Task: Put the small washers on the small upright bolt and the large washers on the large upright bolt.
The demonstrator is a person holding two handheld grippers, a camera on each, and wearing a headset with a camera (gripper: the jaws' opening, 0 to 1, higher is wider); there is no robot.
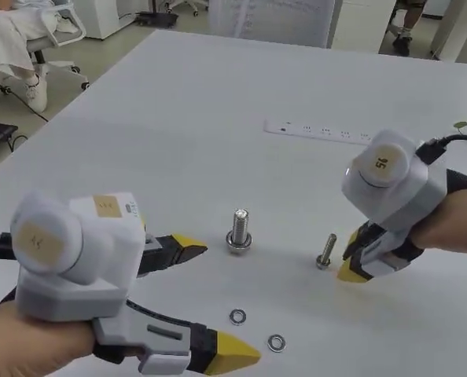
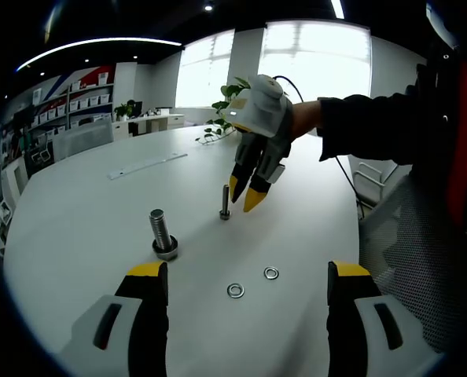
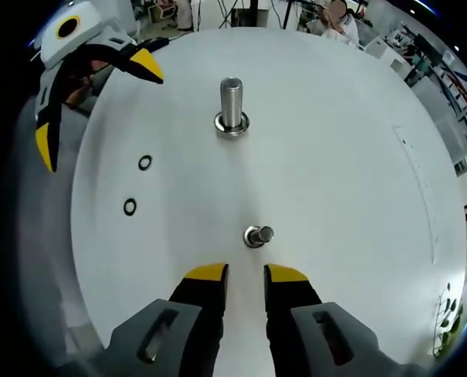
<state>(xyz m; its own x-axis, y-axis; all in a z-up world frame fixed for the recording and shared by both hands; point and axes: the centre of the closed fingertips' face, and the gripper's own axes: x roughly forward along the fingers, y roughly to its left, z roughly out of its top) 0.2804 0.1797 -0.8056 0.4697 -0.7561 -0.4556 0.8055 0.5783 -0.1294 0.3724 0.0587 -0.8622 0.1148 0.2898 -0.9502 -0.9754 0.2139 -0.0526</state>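
Silver small ring washers (image 1: pixel 237 316) lie on your white tabletop (image 1: pixel 218 118) before your wide-spread left gripper (image 2: pixel 248 271); your right gripper (image 3: pixel 245 273), slightly parted, empty, tips half-hidden from above, hangs beside the slim steel upright bolt (image 1: pixel 326 251).

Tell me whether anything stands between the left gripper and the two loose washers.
Nothing visible does. Bare table lies between the open left gripper and the near washer and far washer, both flat ahead of its jaws.

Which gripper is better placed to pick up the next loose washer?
Left. The left gripper is open with both loose washers just ahead; the right gripper sits by the small bolt, farther from them.
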